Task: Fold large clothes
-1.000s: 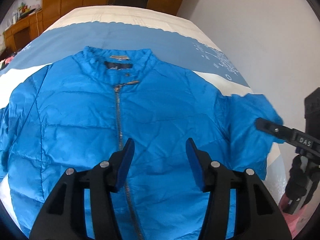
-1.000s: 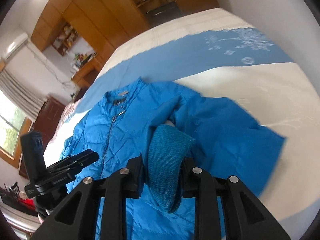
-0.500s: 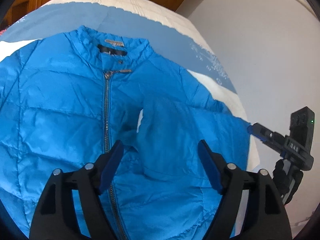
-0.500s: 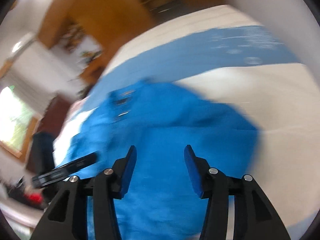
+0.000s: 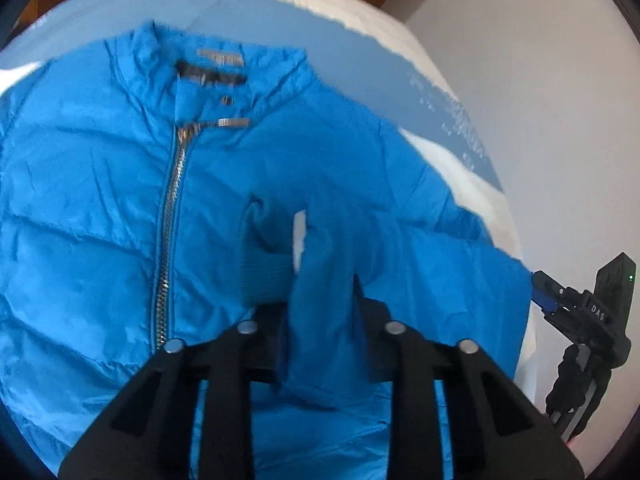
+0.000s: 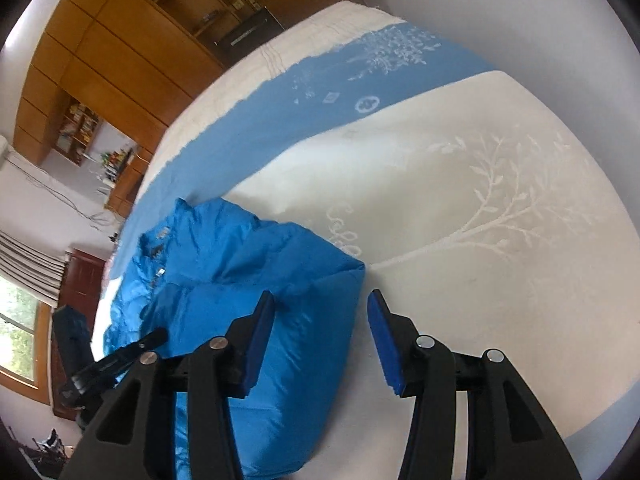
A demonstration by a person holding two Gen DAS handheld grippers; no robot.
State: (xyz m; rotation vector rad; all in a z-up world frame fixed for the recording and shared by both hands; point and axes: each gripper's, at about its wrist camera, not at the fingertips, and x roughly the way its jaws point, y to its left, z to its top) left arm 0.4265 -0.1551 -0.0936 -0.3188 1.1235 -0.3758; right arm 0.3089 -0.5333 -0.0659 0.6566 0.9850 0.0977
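The blue jacket (image 5: 100, 208) is lying zipped, front up, on the bed (image 6: 460, 184), collar toward twelve o'clock. The left gripper (image 5: 320, 312), wide apart half a second ago, is closing its fingers (image 5: 360, 292) on a fold of the sleeve (image 5: 328, 264), which is now lying across the jacket's front; the knit cuff (image 5: 264, 276) is at ten o'clock of it. The right gripper (image 6: 320, 340), clamped on that cuff a second ago, is now standing half open with nothing gripped, over the jacket's edge.
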